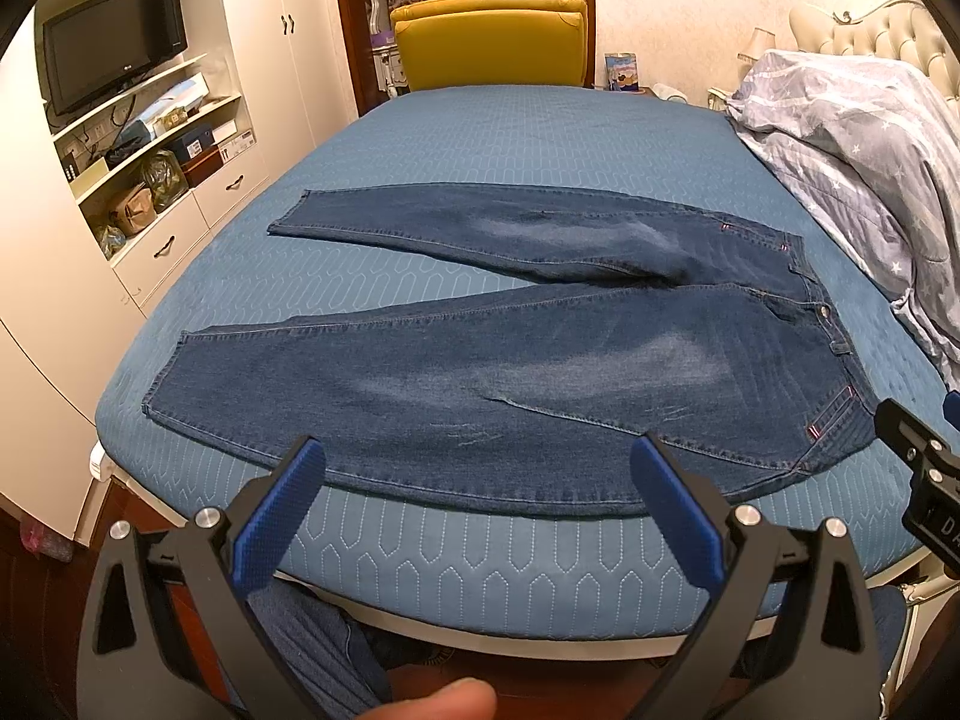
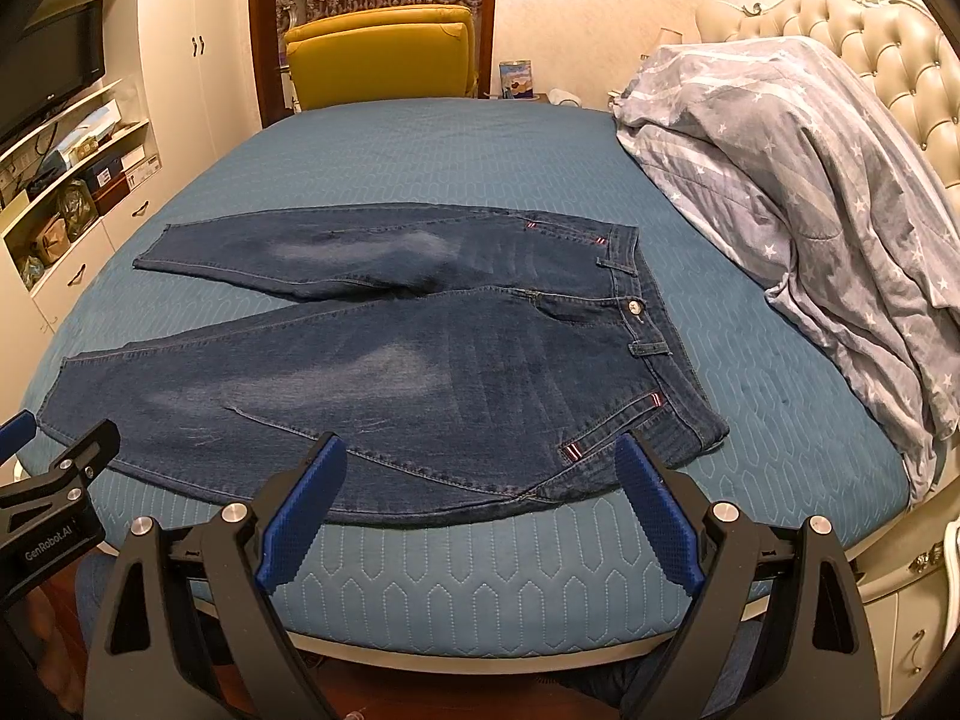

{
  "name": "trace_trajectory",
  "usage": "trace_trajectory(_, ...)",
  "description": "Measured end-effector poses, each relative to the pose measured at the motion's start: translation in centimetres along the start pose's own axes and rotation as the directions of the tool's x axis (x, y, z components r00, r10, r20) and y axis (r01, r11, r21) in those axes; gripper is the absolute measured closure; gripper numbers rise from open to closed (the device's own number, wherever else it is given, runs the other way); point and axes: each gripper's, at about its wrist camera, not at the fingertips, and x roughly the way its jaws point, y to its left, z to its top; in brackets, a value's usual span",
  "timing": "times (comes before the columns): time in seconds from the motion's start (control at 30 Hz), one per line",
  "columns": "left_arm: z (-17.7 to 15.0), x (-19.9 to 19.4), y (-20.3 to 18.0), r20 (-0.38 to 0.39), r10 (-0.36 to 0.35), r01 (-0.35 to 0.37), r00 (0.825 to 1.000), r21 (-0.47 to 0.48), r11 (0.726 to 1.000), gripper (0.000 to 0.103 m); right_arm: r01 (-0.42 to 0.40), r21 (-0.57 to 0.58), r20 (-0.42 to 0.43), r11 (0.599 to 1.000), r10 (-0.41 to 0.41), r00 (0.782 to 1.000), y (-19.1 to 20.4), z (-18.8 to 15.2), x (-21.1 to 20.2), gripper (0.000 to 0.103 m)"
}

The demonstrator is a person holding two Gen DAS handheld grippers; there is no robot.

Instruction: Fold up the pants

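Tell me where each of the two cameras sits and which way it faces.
Left wrist: sits on the left gripper at the bed's near edge, facing across the jeans toward the yellow chair; shows its open blue fingers, a thumb tip, and the right gripper at the right edge.
Right wrist: sits on the right gripper, further toward the waistband side, facing the same way; shows its open fingers and the left gripper at the left edge.
Shared: jeans, blue bed, chair, grey duvet, television.
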Motion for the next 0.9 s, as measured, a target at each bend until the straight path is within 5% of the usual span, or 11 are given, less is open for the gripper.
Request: trace_trajectory(0.9, -0.05, -0.08, 0.26, -0.001, -0.005, 0.005, 1.000, -0.003, 1.000, 0.001, 0.001, -0.001, 0.001, 1.000, -0.001, 1.000, 0.14, 0.00, -0.17, 0.015)
